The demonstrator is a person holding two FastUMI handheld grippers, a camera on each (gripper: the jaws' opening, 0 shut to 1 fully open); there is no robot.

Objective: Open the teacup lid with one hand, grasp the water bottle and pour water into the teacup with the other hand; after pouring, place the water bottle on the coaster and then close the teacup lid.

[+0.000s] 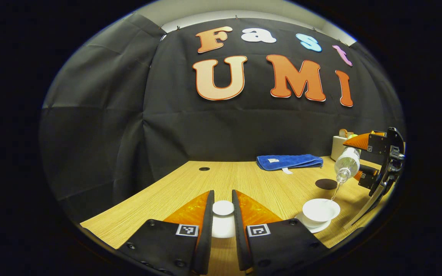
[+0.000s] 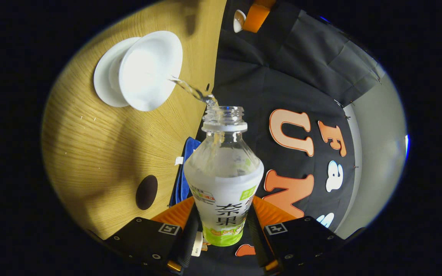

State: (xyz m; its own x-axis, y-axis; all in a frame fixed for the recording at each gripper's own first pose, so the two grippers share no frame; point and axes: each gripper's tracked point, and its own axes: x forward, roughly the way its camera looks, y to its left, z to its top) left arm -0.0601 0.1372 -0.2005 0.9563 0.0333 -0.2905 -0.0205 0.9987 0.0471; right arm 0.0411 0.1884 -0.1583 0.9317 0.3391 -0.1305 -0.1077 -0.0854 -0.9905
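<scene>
My left gripper [image 1: 223,196] is shut on the white teacup lid [image 1: 223,225], held above the table with its knob up. Off to the right, the open white teacup [image 1: 320,209] stands on its saucer [image 1: 310,227]. My right gripper [image 2: 223,227] is shut on the clear water bottle [image 2: 224,172], which is uncapped and tipped toward the teacup [image 2: 150,71]. A thin stream of water runs from the bottle's mouth into the cup. In the left gripper view the bottle [image 1: 347,165] hangs tilted over the cup, with the right gripper [image 1: 376,163] behind it. The dark round coaster [image 1: 325,184] lies just beyond the cup.
A folded blue towel [image 1: 289,161] lies at the back of the wooden table [image 1: 159,191]. A pale container [image 1: 338,147] stands at the back right corner. A small round hole [image 1: 204,168] sits in the tabletop at the back left. The coaster [image 2: 146,192] lies beside the towel [image 2: 182,172].
</scene>
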